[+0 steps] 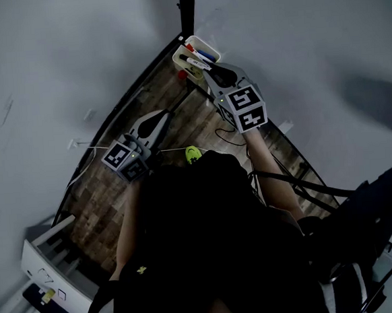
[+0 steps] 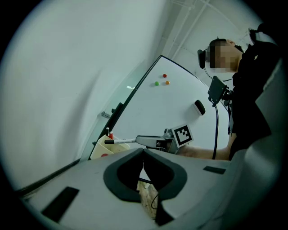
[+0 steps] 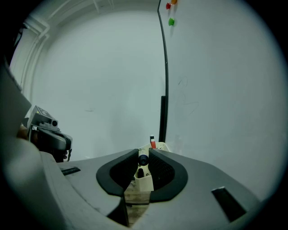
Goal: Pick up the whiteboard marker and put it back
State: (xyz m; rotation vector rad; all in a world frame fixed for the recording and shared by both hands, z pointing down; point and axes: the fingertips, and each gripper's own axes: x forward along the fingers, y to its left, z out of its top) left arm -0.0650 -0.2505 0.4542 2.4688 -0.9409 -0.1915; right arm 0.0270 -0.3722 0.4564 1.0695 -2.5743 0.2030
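Right gripper (image 3: 143, 157), clamped on the black-capped white whiteboard marker (image 2: 119, 141), should descend squarely over the cream plastic holder (image 1: 207, 45); left gripper (image 2: 144, 156) jaws together, empty.

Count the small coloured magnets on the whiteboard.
3, clustered high on the whiteboard: the red magnet uppermost, the green magnet below left, the orange magnet below right. The person covers part of the board, so others may be hidden.
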